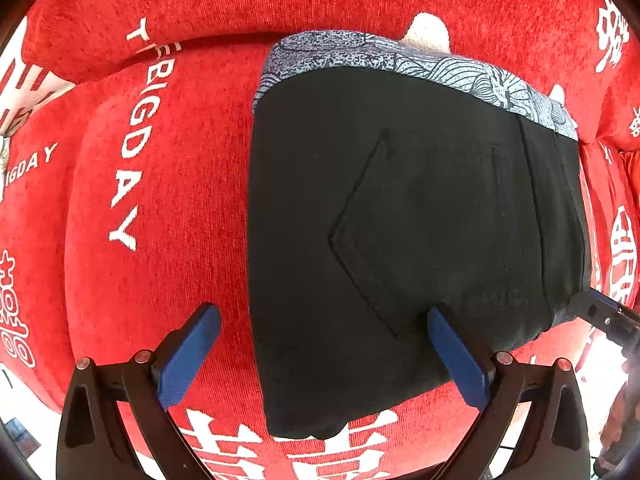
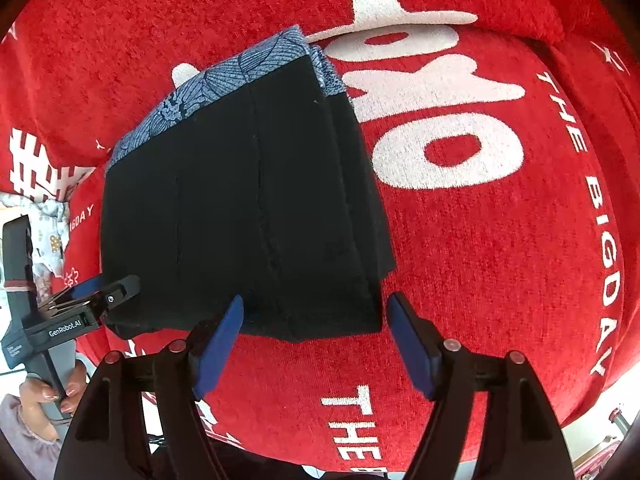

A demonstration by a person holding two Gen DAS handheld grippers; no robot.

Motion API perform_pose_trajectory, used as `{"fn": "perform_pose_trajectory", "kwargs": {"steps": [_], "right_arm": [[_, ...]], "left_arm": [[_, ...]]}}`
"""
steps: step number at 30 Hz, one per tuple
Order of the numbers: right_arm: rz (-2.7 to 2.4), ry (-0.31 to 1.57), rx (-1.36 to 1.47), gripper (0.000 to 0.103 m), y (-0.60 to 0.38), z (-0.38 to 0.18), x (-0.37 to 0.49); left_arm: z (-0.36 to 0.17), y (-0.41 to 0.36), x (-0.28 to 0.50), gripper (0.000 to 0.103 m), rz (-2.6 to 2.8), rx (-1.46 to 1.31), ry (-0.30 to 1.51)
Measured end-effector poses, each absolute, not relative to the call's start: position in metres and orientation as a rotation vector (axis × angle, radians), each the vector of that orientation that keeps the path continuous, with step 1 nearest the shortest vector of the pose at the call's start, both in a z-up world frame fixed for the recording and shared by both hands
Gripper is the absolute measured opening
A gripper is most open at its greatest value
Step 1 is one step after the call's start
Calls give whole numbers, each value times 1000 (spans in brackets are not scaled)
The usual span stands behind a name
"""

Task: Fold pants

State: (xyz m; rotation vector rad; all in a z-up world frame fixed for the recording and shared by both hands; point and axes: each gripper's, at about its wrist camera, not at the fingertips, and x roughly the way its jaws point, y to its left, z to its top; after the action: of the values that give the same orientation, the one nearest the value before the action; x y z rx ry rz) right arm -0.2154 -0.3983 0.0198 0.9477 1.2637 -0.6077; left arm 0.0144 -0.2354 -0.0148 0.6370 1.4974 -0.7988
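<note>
Both grippers, left gripper [image 1: 324,312] and right gripper [image 2: 316,300], sit wide and empty over folded pants [image 1: 400,220]; a snagged edge on lift-off could undo the fold.

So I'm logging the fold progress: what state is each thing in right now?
black pants: folded into a compact stack, back pocket up
patterned blue garment: folded, under the pants
left tool: open, holding nothing
right tool: open, straddling the pants' corner
</note>
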Motion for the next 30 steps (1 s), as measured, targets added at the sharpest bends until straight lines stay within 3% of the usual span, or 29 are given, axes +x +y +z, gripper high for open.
{"fn": "perform_pose_trajectory", "kwargs": {"steps": [20,30], "right_arm": [[-546,1250,998,79,-423,12,-209],[-470,1170,1100,80,-453,0,-213]], "left_arm": [[-20,-249,24,103,-831,602,1538],[-24,-255,80,103,-869,457,1576]]}}
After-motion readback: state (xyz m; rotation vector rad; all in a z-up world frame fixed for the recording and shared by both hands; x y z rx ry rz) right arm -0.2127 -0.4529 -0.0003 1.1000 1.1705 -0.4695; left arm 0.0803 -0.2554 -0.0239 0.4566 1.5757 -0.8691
